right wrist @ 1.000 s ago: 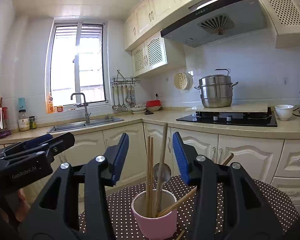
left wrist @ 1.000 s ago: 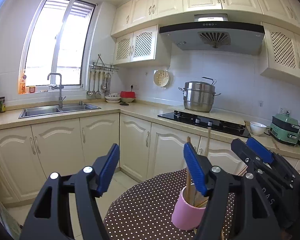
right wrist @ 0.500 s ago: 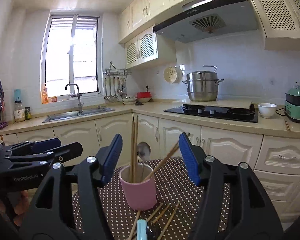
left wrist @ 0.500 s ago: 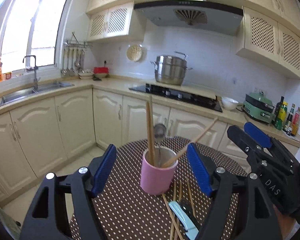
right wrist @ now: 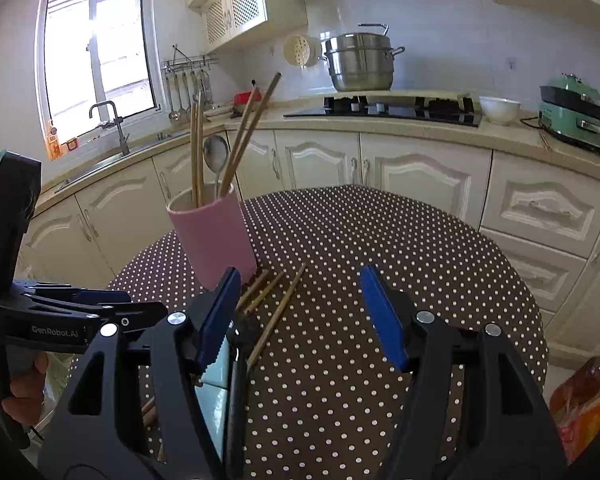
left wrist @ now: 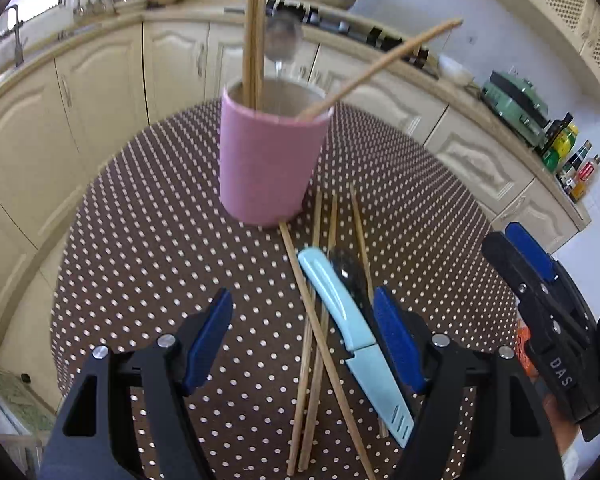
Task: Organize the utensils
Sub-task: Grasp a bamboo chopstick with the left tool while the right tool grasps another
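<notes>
The left gripper [left wrist: 302,336], black with blue pads, hangs with its jaws spread wide and nothing pinched over 4 loose wooden chopsticks [left wrist: 318,322], a pale-blue knife in its sheath [left wrist: 350,330] and a dark spoon [left wrist: 350,276] lying together on the round brown table with white polka dots [left wrist: 148,264]. The right gripper [right wrist: 300,314], of the same build, has just been opening its jaws, and they stand apart above bare tablecloth with nothing between them, the same pile just beside its left finger. Beyond the pile stands a pink cylindrical cup [left wrist: 270,160] touching 1 chopstick tip and holding upright chopsticks and a steel ladle [right wrist: 215,154].
</notes>
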`<move>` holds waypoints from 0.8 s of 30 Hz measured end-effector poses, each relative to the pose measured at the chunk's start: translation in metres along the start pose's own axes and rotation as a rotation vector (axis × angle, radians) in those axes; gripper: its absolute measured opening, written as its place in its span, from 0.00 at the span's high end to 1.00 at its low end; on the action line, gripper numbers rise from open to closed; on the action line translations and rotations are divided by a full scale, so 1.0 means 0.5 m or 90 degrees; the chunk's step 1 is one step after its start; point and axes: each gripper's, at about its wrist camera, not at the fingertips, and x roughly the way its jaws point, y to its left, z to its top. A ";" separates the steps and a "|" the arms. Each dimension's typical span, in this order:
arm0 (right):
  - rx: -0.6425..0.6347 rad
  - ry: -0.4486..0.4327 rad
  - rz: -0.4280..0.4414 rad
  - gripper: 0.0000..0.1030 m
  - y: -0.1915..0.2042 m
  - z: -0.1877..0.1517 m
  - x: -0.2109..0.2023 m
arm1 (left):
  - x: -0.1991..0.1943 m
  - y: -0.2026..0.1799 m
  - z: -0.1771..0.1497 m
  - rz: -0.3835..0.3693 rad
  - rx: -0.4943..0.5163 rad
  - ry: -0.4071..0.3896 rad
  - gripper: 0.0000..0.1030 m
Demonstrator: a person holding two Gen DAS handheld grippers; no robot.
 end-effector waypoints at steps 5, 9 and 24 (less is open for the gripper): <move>0.018 0.036 -0.001 0.38 -0.013 -0.028 0.016 | 0.063 0.001 0.000 0.005 -0.009 0.042 0.47; 0.028 0.048 -0.002 0.38 -0.027 -0.037 0.024 | 0.100 -0.005 -0.003 0.014 -0.003 0.069 0.59; 0.038 0.149 0.004 0.38 -0.032 -0.037 0.097 | 0.096 0.039 -0.009 -0.031 -0.040 0.065 0.95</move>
